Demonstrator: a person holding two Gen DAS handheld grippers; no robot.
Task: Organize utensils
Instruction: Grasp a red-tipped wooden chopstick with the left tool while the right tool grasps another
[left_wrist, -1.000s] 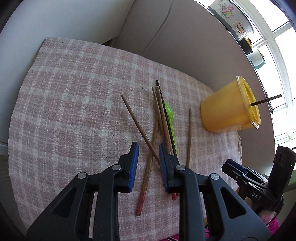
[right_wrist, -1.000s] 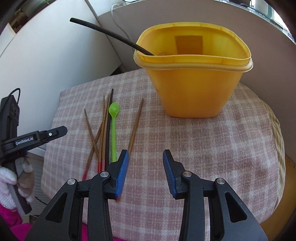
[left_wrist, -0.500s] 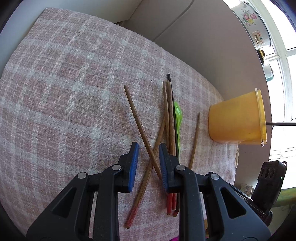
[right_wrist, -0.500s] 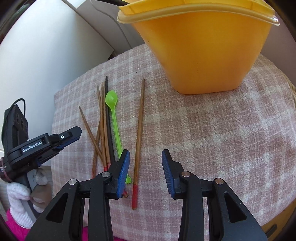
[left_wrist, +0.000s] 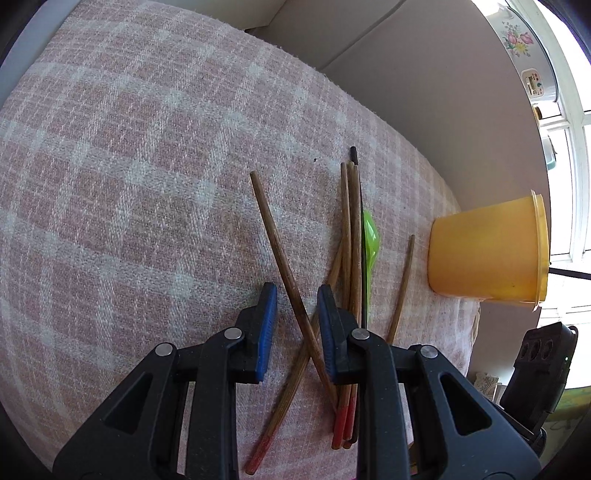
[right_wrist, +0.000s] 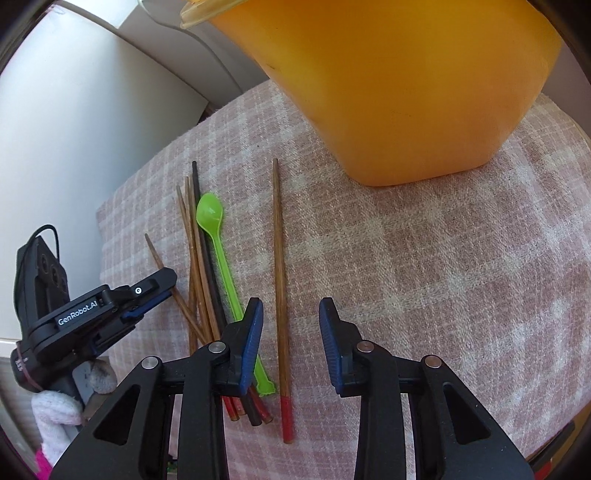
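Observation:
Several wooden chopsticks with red ends (left_wrist: 351, 258) lie in a loose pile on the pink checked cloth (left_wrist: 147, 166), along with a green plastic spoon (left_wrist: 369, 240). My left gripper (left_wrist: 297, 317) hangs low over two crossed chopsticks (left_wrist: 291, 291), open with a narrow gap and its pads off them. A single chopstick (right_wrist: 279, 295) lies apart from the pile, and my right gripper (right_wrist: 291, 332) straddles it with jaws closing and pads clear of it. The green spoon (right_wrist: 210, 214) lies just left of it. The yellow tub (right_wrist: 406, 92) stands close behind, a black stick (left_wrist: 569, 273) poking out of it.
My left gripper (right_wrist: 159, 291) shows at the left of the right wrist view, held by a gloved hand (right_wrist: 55, 410). A pale wall panel (right_wrist: 92, 110) borders the cloth. A flowered cooker (left_wrist: 524, 48) and a window sit far right. The cloth's front edge is near.
Both grippers have sunk closer to the chopsticks. The left one now brackets the crossed pair. The right jaws have narrowed around the single chopstick, and the yellow tub fills more of that view.

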